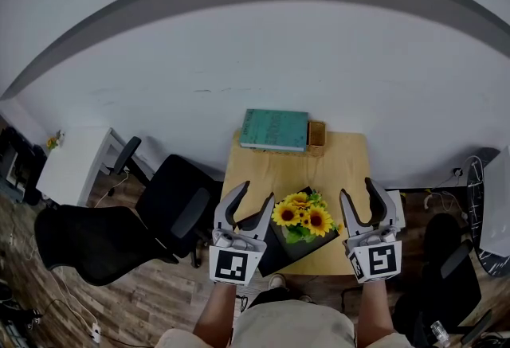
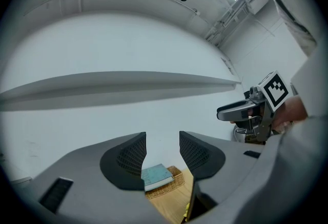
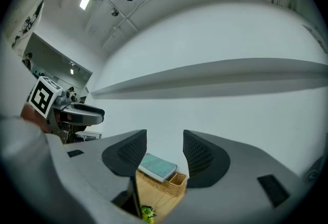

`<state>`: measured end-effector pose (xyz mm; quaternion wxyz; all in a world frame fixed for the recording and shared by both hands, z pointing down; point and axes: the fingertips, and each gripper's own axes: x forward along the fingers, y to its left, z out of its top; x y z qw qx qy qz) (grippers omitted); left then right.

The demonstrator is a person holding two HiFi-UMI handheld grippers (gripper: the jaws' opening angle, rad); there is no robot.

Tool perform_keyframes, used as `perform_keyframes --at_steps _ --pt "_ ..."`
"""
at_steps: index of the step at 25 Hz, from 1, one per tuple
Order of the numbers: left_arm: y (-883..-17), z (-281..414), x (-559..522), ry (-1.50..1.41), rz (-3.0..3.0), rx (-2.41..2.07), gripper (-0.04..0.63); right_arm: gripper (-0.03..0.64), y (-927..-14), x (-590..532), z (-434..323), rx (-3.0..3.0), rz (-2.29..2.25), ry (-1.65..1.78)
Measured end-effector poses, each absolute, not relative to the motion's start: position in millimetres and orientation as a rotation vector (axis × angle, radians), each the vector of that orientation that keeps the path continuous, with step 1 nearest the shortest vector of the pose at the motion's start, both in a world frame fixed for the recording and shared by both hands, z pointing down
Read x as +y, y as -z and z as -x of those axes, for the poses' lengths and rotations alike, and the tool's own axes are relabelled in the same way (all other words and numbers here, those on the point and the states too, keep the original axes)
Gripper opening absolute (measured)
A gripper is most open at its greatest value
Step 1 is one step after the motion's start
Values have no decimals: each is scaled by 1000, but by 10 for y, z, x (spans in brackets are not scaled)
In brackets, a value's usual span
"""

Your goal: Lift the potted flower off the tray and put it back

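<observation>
The potted flower (image 1: 304, 217), yellow sunflowers with green leaves, stands on a black tray (image 1: 272, 249) at the near end of a small wooden table (image 1: 343, 159). My left gripper (image 1: 252, 200) hangs open just left of the blooms, with nothing between its fingers. My right gripper (image 1: 360, 200) is open just right of them, also holding nothing. In the left gripper view the open left gripper (image 2: 163, 152) looks over the table at a teal book (image 2: 156, 176). In the right gripper view a bit of the flower (image 3: 147, 212) shows low beneath the open right gripper (image 3: 165, 154).
A teal book (image 1: 274, 129) lies on a wicker basket (image 1: 316, 136) at the table's far end against the white wall. Two black office chairs (image 1: 100, 241) and a white side table (image 1: 73, 164) stand to the left. Another dark chair (image 1: 453, 260) is at the right.
</observation>
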<state>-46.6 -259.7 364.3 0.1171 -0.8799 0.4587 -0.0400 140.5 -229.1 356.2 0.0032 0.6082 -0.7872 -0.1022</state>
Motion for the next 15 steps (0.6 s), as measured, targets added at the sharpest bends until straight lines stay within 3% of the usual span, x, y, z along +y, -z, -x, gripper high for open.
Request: perform_keyframes --at_steps 15 --pt "-3797 445 -2672 134 2619 1320 196 222 -3683 -2360 -1337 -2447 -1900 287"
